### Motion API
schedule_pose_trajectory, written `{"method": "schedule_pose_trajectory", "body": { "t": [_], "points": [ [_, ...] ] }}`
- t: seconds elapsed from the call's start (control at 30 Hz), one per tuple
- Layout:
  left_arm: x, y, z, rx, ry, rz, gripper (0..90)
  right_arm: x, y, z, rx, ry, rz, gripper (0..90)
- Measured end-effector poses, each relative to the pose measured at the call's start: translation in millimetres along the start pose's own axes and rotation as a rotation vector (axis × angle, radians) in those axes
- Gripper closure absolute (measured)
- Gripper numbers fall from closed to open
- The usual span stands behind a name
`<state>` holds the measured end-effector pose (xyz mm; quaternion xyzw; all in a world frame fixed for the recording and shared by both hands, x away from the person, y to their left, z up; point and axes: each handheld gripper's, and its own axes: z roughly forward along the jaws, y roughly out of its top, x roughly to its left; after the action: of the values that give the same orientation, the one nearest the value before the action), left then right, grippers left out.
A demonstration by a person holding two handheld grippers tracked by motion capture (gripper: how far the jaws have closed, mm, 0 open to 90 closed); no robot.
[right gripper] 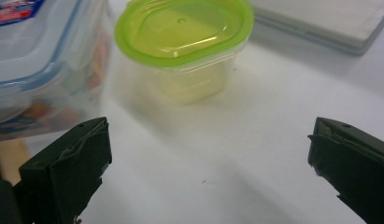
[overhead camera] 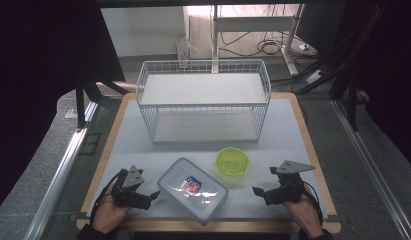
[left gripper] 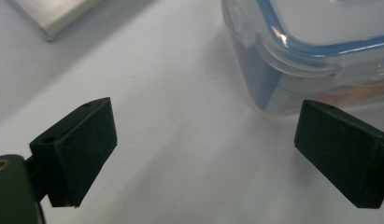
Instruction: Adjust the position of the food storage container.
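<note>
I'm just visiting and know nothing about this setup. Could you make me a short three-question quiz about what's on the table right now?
1. True or false: the left gripper is holding the clear box.
2. Which thing has a green lid? A) the wire basket B) the small tub C) the clear box
3. Fill in: seen from above, the small tub stands between the clear box and the ____ gripper.

Key
1. False: its jaws are open beside the box, with nothing between them.
2. B.
3. Right: the right gripper is also open and holds nothing.
</note>
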<state>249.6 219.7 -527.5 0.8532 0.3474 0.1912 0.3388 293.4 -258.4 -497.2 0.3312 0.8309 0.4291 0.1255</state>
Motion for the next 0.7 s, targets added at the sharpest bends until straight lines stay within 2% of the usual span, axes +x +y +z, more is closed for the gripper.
{"method": "schedule_pose_trajectory", "body": {
  "t": [0.07,0.17,0.2,0.27,0.33,0.47,0.7],
  "points": [
    [0.4,0.0,-1.0,-0.009,0.005,0.002,5.7,0.2,0.3,1.4,0.003,-0.018,-0.006,0.0],
    [2.7,-0.8,-3.2,-0.024,0.0,-0.018,5.7,-0.1,-0.8,2.4,0.015,-0.024,-0.001,0.0],
    [4.8,-2.1,-4.7,-0.042,-0.011,-0.044,5.7,-0.4,-0.8,2.4,0.018,-0.024,0.004,0.0],
    [6.3,-3.4,-4.8,-0.043,-0.02,-0.054,5.6,-2.0,-1.0,3.0,0.027,-0.017,0.025,0.0],
    [5.8,-3.8,-3.9,-0.035,-0.015,-0.044,5.1,-3.1,-1.7,3.4,0.028,-0.002,0.037,0.0],
    [3.7,-2.7,-2.6,-0.022,-0.004,-0.016,4.5,-3.1,-1.0,3.5,0.02,-0.004,0.04,0.0],
    [6.2,-3.3,-5.6,-0.048,0.003,-0.046,4.4,-1.1,2.1,3.2,-0.024,0.005,0.078,0.0]
  ]
}}
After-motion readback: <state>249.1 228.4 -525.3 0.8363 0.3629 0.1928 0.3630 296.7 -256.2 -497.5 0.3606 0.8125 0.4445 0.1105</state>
